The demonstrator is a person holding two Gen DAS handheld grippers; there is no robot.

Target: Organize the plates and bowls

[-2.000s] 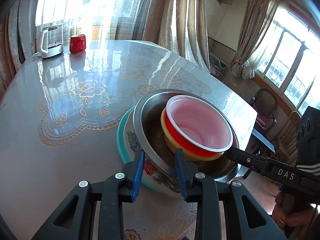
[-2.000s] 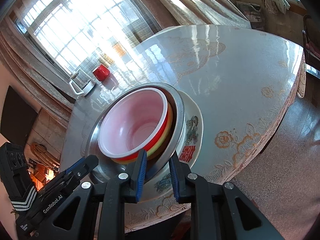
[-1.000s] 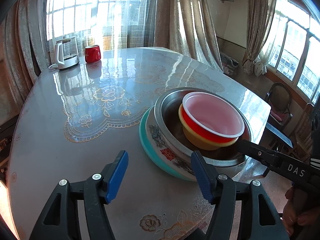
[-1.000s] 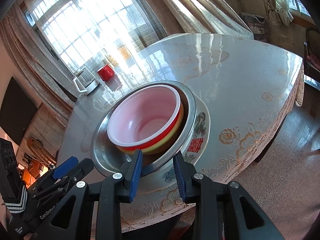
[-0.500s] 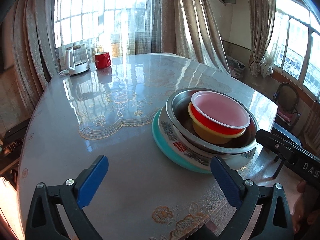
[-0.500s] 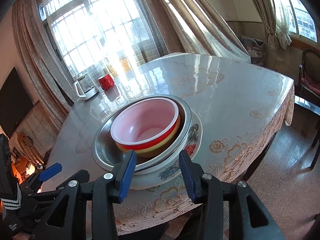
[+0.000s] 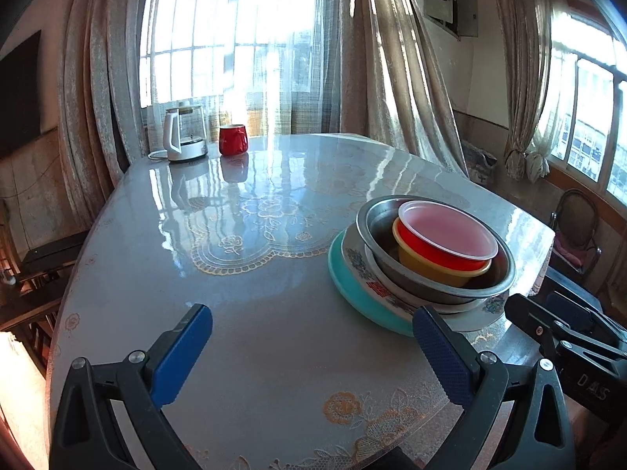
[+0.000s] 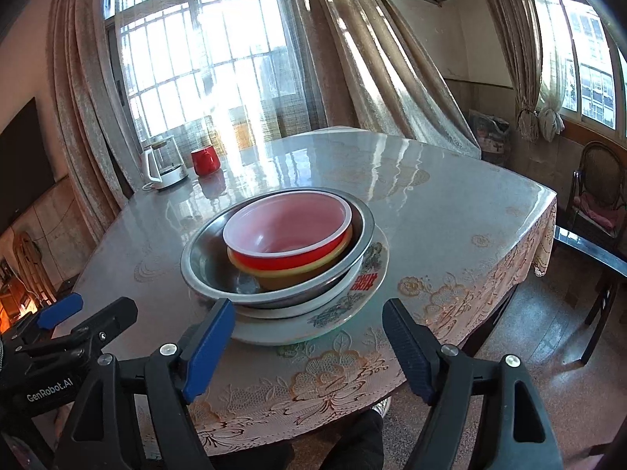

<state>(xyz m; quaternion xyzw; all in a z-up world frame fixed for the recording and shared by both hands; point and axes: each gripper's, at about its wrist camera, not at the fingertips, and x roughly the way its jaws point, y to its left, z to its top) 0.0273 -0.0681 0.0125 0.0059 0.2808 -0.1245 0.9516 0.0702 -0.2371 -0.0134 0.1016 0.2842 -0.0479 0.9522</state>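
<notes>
Table [image 7: 274, 313]: glossy, flowered cloth. One stack near its edge, all pieces upright with rims up. Bottom to top: one teal plate [image 7: 352, 293]; one white flowered plate [image 8: 364, 282] with red characters on its rim, too small to read; one steel bowl [image 8: 211, 270]; one yellow bowl [image 7: 427, 266]; one red bowl [image 8: 290, 231], pale inside. Bowls nested.

Far side: one kettle [image 7: 182, 137], one red mug [image 7: 232, 140].

Left gripper [image 7: 313, 356]: jaws fully apart, nothing between; "GenRobot.AI" on body.

Right gripper [image 8: 309, 348]: jaws opening, clear of the plates; "DAS" on body.
</notes>
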